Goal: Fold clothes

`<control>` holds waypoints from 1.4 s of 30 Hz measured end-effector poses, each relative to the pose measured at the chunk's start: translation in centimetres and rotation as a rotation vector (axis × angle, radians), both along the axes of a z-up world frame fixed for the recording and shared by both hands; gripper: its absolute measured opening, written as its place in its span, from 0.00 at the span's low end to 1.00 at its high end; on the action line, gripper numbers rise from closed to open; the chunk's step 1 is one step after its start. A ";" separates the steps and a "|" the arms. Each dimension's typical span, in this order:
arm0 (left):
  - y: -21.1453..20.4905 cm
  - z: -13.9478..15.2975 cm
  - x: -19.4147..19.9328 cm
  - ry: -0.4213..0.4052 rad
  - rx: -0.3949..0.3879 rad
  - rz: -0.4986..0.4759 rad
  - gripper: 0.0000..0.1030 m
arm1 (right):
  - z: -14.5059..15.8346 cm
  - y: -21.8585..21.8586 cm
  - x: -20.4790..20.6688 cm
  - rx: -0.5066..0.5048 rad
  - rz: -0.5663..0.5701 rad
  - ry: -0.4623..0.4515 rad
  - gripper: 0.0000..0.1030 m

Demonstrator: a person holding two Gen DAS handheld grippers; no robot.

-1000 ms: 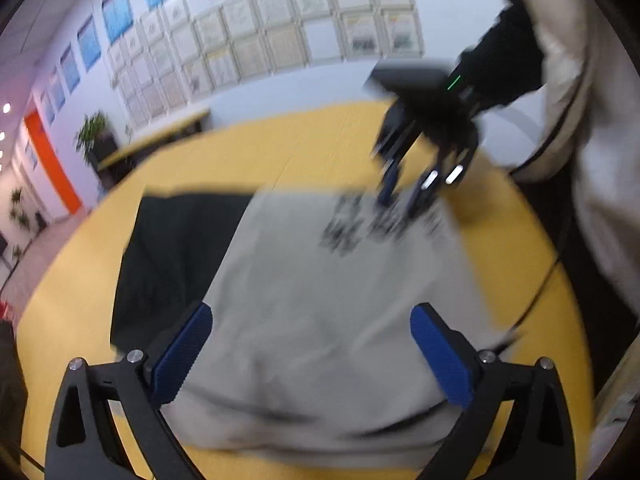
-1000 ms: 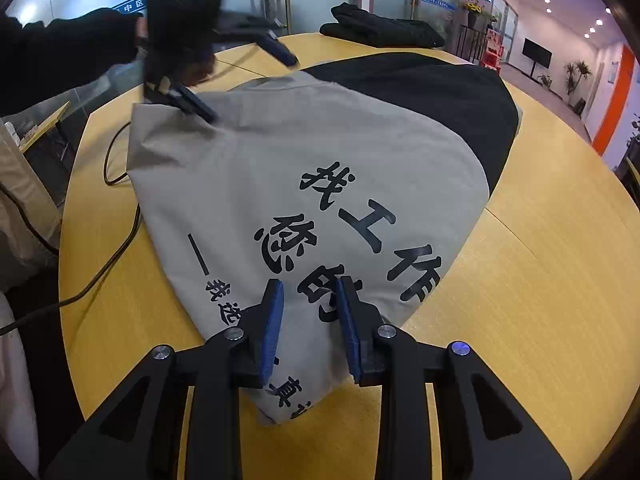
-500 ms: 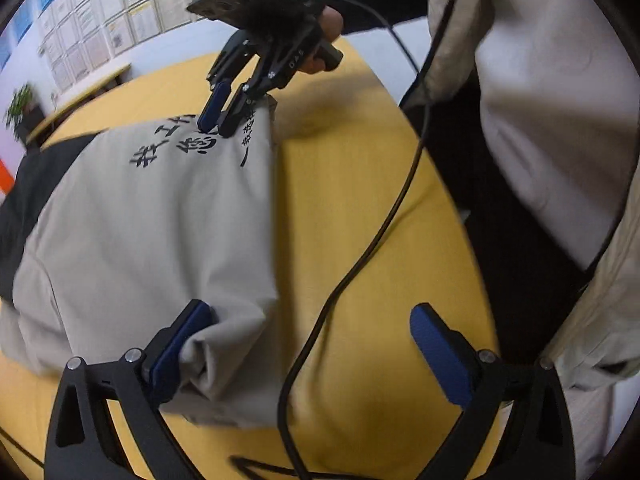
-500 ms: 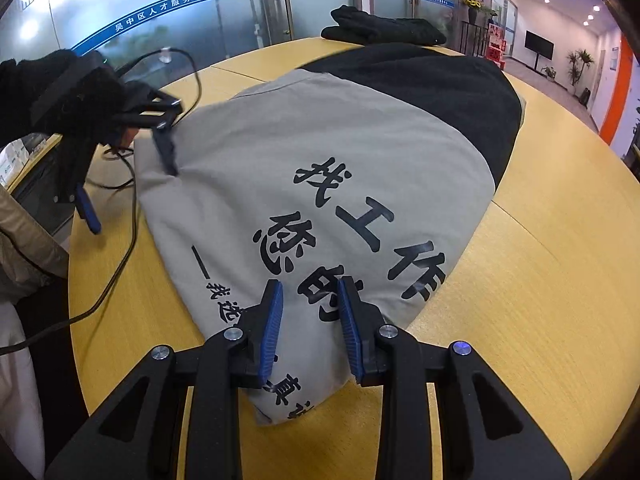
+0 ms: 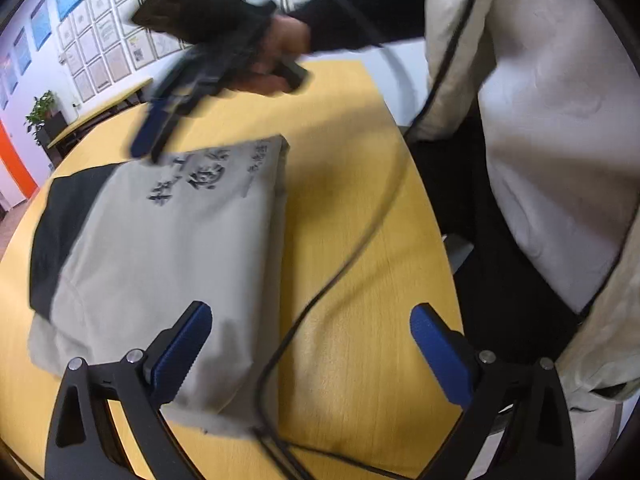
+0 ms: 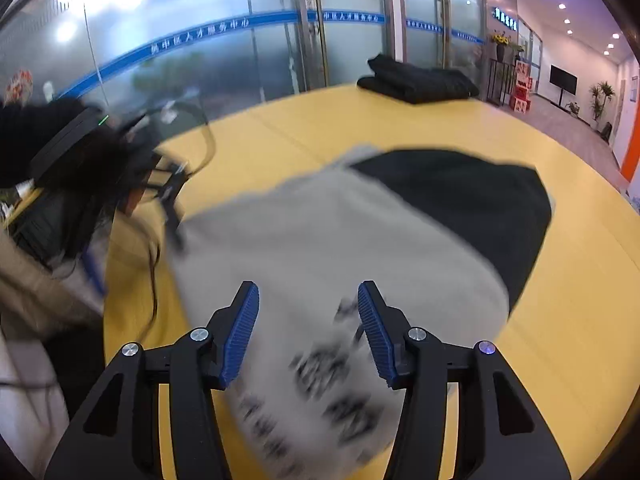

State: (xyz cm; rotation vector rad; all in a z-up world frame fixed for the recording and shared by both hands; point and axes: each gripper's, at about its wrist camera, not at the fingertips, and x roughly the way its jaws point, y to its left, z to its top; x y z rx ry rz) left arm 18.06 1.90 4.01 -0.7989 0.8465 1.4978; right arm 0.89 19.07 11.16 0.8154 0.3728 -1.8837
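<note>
Yellow table carried the folded grey-and-black garment; left gripper hung spread wide over its near edge, right gripper parted above the printed end, neither grasping cloth

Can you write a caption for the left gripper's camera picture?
Open left gripper above a folded grey garment on a yellow table.

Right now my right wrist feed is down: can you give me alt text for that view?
The right tongs hang open over the printed end of a grey and black garment lying folded on a yellow table, gripping nothing. The left tongs blur at the garment's left edge; a folded black garment sits at the far side.
</note>
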 end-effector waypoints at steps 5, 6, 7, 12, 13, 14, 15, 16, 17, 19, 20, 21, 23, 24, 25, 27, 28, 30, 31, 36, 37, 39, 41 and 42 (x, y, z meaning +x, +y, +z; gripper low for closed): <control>-0.2 -1.9 0.0 -0.053 0.007 0.034 0.99 | -1.0 -0.7 -4.8 0.035 -0.005 -0.057 0.50; -0.6 -2.0 -0.1 -0.067 0.019 0.050 0.99 | -1.6 -1.0 -5.6 0.057 -0.007 -0.073 0.50; -1.0 -2.0 -0.1 -0.080 0.031 0.067 0.99 | -2.3 -1.4 -6.5 0.082 -0.008 -0.091 0.50; -2.9 -1.9 -0.6 -0.108 0.050 0.133 0.99 | -4.1 -3.9 -8.2 0.138 0.002 -0.116 0.52; -3.3 -1.7 -0.8 -0.108 0.049 0.144 0.99 | -4.2 -4.3 -8.6 0.143 -0.001 -0.118 0.52; -3.7 -1.6 -0.9 -0.109 0.048 0.155 0.99 | -4.4 -4.7 -9.0 0.148 -0.004 -0.120 0.52; -4.0 -1.5 -1.1 -0.109 0.046 0.166 0.99 | -4.5 -5.0 -9.4 0.152 -0.006 -0.122 0.52; -4.4 -1.4 -1.2 -0.109 0.045 0.177 0.99 | -4.7 -5.4 -9.8 0.157 -0.009 -0.125 0.51; -4.8 -1.3 -1.4 -0.110 0.044 0.188 0.99 | -4.9 -5.8 -10.2 0.161 -0.012 -0.127 0.50; -5.5 -1.1 -1.7 -0.110 0.041 0.210 0.99 | -5.2 -6.6 -11.0 0.171 -0.017 -0.131 0.52; -5.9 -1.0 -1.8 -0.110 0.039 0.221 0.99 | -5.3 -6.9 -11.4 0.175 -0.020 -0.134 0.52; -6.3 -0.9 -2.0 -0.111 0.039 0.233 0.99 | -5.5 -7.3 -11.8 0.180 -0.023 -0.136 0.52; -6.6 -0.4 -2.1 -0.125 0.052 0.269 0.99 | -6.6 -7.8 -11.7 0.179 -0.011 -0.110 0.53; -6.8 -0.2 -2.2 -0.131 0.059 0.287 0.99 | -6.5 -7.8 -11.6 0.173 -0.018 -0.102 0.52; -6.9 0.0 -2.3 -0.138 0.065 0.305 0.99 | -6.0 -7.6 -11.4 0.155 -0.031 -0.093 0.52; -7.3 0.4 -2.4 -0.152 0.079 0.341 0.99 | -4.6 -6.6 -10.6 0.092 -0.053 -0.072 0.51; -7.4 0.7 -2.5 -0.158 0.086 0.359 0.99 | -3.6 -5.7 -10.0 0.044 -0.059 -0.061 0.51; -8.3 2.1 -2.8 -0.184 0.120 0.422 0.99 | -0.4 -2.8 -7.7 -0.112 -0.068 -0.046 0.52; -8.9 3.3 -3.1 -0.201 0.147 0.466 0.99 | 1.1 -1.1 -6.3 -0.172 -0.072 -0.041 0.54; -12.3 8.8 -5.3 -0.404 0.287 0.754 0.99 | 6.3 8.1 1.0 -0.288 -0.081 -0.022 0.62; -13.4 9.5 -6.1 -0.475 0.336 0.823 1.00 | 6.7 9.8 2.0 -0.279 -0.092 -0.024 0.64; -14.5 9.7 -7.2 -0.539 0.384 0.905 1.00 | 7.1 13.4 3.4 -0.235 -0.132 -0.043 0.65; -14.1 9.1 -8.1 -0.562 0.386 0.982 1.00 | 6.4 15.4 4.9 -0.166 -0.176 -0.062 0.66; -13.9 8.1 -8.7 -0.573 0.360 1.011 1.00 | 6.1 16.6 4.8 -0.131 -0.195 -0.075 0.66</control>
